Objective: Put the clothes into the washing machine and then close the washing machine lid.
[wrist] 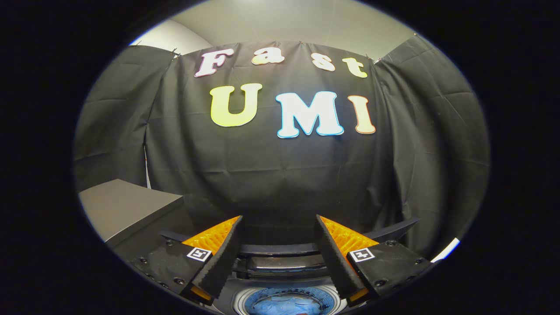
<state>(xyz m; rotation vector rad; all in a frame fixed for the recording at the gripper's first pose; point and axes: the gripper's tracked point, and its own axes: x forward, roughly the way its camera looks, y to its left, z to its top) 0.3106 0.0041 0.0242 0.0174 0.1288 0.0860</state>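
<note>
The claw (278,245) is hovering wide apart and gripping nothing, high over the washing machine (286,302), whose drum is lying open just below with bluish clothes (284,304) seemingly inside. Judging by this, the raised lid (280,250) beyond the fingers needs hooking squarely and easing down.

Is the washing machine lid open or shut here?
Open: the drum shows uncovered below the spread, empty tongs, with the lid raised behind it.

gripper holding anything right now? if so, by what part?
Nothing held. The gripper is open, its fingers spread with an empty gap, above the washing machine's open drum, where blue clothes lie.
</note>
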